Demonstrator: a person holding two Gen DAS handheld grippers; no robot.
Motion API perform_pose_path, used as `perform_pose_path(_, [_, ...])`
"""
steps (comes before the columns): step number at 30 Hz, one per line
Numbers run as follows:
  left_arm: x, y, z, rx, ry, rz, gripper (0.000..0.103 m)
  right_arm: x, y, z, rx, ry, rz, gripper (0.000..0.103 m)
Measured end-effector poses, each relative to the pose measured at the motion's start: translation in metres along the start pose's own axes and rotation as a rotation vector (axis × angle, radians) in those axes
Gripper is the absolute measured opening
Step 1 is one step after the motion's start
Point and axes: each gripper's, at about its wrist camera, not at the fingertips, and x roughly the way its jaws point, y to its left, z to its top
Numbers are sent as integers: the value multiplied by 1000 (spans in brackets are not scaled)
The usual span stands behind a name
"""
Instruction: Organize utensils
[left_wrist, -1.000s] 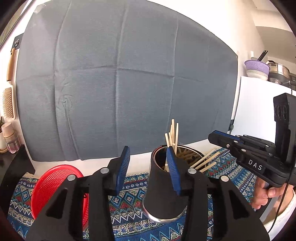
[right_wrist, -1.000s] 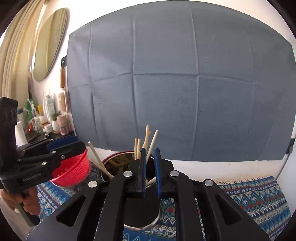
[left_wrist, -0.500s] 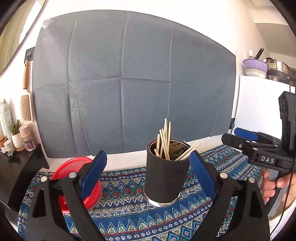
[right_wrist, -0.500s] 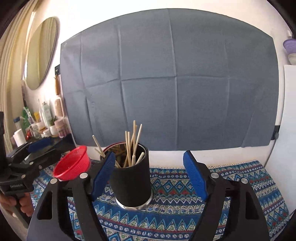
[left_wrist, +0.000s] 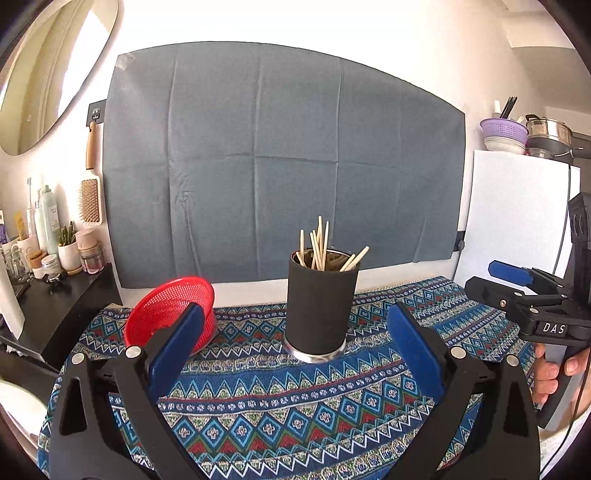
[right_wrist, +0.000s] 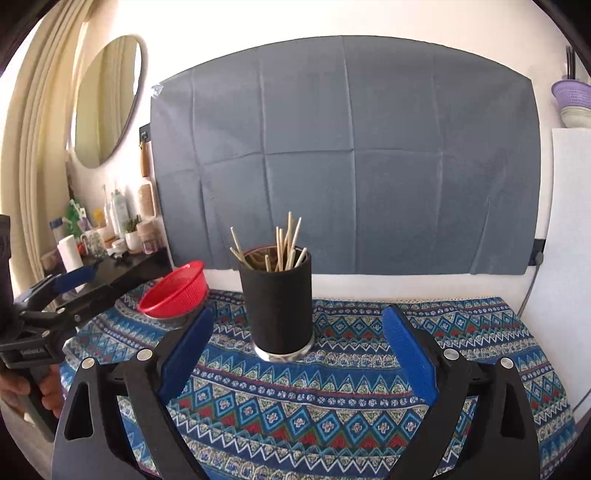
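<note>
Nearest in the left wrist view: left gripper (left_wrist: 295, 343), black plastic with ribbed blue pads, just spread wide, nothing between the pads, clear of the cloth below. Likewise in the right wrist view: right gripper (right_wrist: 297, 349), just spread wide and released, gripping nothing. Seen from the left, white lettering "DAS" on the right gripper's body; a small label on the other tool, too blurred to read. Underneath, a woven tablecloth with blue, red and white diamond bands (left_wrist: 280, 417). Farther on, upright on that cloth, a matte black cylindrical holder with a shiny metal base (left_wrist: 317, 310), full of pale wooden chopsticks (left_wrist: 319, 245) fanning outward. Left of it, a tilted red plastic mesh basket (left_wrist: 168, 308). Behind, a creased grey-blue cloth (left_wrist: 280, 166) on the wall.
</note>
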Motion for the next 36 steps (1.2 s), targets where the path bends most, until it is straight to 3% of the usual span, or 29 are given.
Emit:
perform_pose_path(4, [-15, -10, -26, 18, 45, 28, 97, -16, 8, -23, -12, 31, 23, 91])
perform_pose_path(9, [-31, -23, -62, 41, 114, -26, 97, -36, 20, -54, -43, 43, 53, 93])
perform_pose_path(15, [-62, -41, -97, 79, 38, 32, 97, -58, 21, -91, 5, 20, 55, 95])
perform_pose_path(22, [-75, -51, -131, 91, 42, 117, 97, -60, -3, -136, 72, 26, 36, 95])
perform_pose_path(25, [-74, -49, -142, 77, 61, 112, 97, -59, -10, -150, 71, 30, 25, 95])
perform_pose_path(31, [-62, -34, -153, -27, 130, 118, 97, -68, -9, -164, 66, -30, 82, 95])
perform_pose_path(36, [-54, -29, -154, -42, 177, 127, 97, -62, 7, -174, -28, -10, 28, 95])
